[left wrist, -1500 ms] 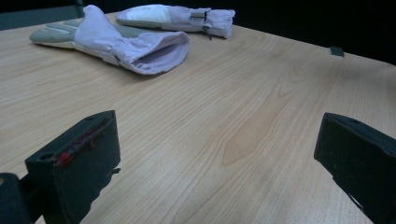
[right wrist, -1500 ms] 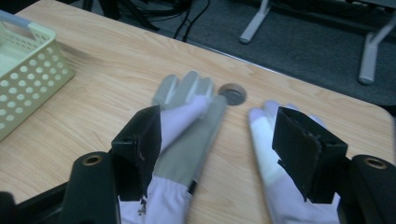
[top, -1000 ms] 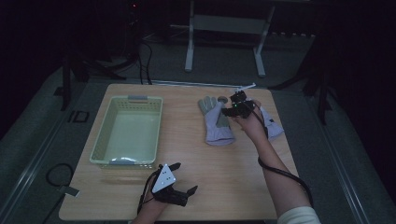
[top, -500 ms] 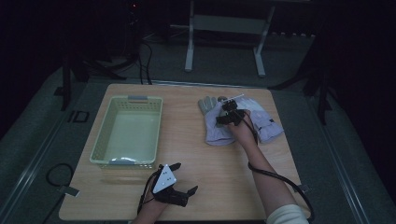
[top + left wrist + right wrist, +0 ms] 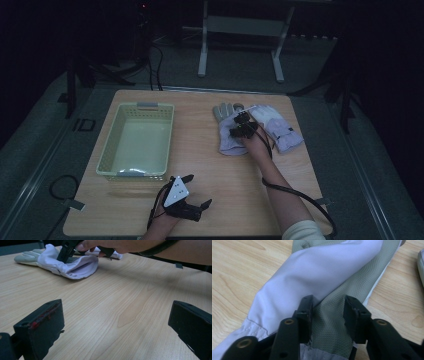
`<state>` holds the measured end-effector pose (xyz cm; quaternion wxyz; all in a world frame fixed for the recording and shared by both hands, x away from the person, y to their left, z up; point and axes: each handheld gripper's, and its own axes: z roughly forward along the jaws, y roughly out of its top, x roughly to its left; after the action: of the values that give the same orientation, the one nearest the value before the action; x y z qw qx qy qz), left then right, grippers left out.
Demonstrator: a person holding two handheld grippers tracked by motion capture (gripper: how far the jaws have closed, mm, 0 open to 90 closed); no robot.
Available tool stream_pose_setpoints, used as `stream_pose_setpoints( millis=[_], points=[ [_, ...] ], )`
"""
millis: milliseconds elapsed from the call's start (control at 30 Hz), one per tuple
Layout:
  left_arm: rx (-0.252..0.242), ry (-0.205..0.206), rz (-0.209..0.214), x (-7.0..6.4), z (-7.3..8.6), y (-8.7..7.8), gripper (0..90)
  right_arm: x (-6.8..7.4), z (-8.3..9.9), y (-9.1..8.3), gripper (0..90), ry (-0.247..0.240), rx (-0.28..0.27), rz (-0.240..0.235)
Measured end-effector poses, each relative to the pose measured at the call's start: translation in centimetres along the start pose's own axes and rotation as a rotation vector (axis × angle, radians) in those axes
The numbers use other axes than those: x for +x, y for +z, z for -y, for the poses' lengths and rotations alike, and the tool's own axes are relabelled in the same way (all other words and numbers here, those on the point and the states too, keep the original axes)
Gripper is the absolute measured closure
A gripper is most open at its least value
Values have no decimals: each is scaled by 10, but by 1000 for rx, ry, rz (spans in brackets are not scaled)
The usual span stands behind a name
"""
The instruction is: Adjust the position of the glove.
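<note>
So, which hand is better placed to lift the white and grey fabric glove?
Right: its tongs already straddle the white and grey fabric glove, jaws apart. The left tongs rest open, far away at the table's near edge.

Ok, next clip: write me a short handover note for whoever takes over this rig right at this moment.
Right gripper: down on the left glove, jaws part open astride a fold of its grey fabric, not clamped.
Left gripper: open, idle at the table's near edge.
Second glove lies beside the first, touching or overlapping it; basket on the left holds nothing.
Done: nothing moved yet.
Left: close on the glove and lift; the basket looks the likely destination for both.
</note>
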<state>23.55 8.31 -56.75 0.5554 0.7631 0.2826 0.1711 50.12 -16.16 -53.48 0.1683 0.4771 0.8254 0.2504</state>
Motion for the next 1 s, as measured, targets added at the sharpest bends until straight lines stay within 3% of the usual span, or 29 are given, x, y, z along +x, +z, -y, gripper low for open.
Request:
stream_pose_setpoints(
  millis=[133, 267, 400, 567, 600, 767, 1000],
  points=[
    [1, -4, -1, 0, 0, 0, 2, 2, 1, 0, 735, 9, -8, 10],
    [2, -7, 0, 1, 0, 0, 2, 10, -1, -2, 829, -12, -10, 51],
    [1, -12, 0, 1, 0, 0, 3, 9, -6, -11, 859, 56, -6, 19],
    [1, -12, 0, 1, 0, 0, 2, 8, -10, -26, 862, 95, -28, 2],
    [-1, -15, -1, 1, 0, 0, 2, 9, -11, -39, 862, 106, -57, -29],
    [0, -17, -4, 2, 0, 0, 3, 13, -11, -67, 863, 115, -120, -60],
    [2, -19, -7, 2, 0, 0, 2, 21, 7, -115, 865, 149, -216, -61]
  ],
)
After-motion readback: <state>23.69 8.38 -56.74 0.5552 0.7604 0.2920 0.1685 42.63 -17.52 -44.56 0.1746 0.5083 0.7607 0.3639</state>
